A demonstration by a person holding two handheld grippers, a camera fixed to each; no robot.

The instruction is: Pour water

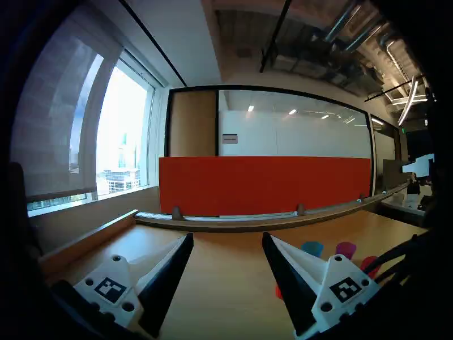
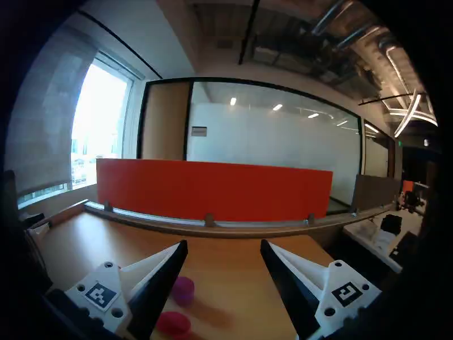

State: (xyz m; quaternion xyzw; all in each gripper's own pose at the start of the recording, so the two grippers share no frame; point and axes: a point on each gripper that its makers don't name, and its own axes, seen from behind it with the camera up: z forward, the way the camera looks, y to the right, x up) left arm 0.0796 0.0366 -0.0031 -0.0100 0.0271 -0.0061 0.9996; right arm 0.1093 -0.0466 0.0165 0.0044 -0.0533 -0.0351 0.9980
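1. I am finding the cups at about 4 o'clock in the left gripper view. A blue cup (image 1: pixel 312 248) and a purple cup (image 1: pixel 346 249) are standing side by side on the wooden desk (image 1: pixel 226 283). A red cup (image 1: pixel 369 264) is sitting just beside the purple one, partly hidden behind my gripper finger.
2. In the right gripper view, a magenta cup (image 2: pixel 183 290) and a red cup (image 2: pixel 172 323) are showing at 7 o'clock, partly covered by the finger there. I cannot tell what any cup is holding.
3. The left gripper (image 1: pixel 226 241) is hovering over the desk at 6 o'clock, jaws spread wide with bare wood between them.
4. The right gripper (image 2: pixel 223 246) is hanging the same way, jaws apart and gripping nothing.
5. An orange divider (image 1: pixel 266 184) is running along the desk's far edge at 12 o'clock, with a glass wall (image 1: pixel 294 133) rising behind it.
6. A bright window (image 1: pixel 122 130) is glowing at 9 o'clock.
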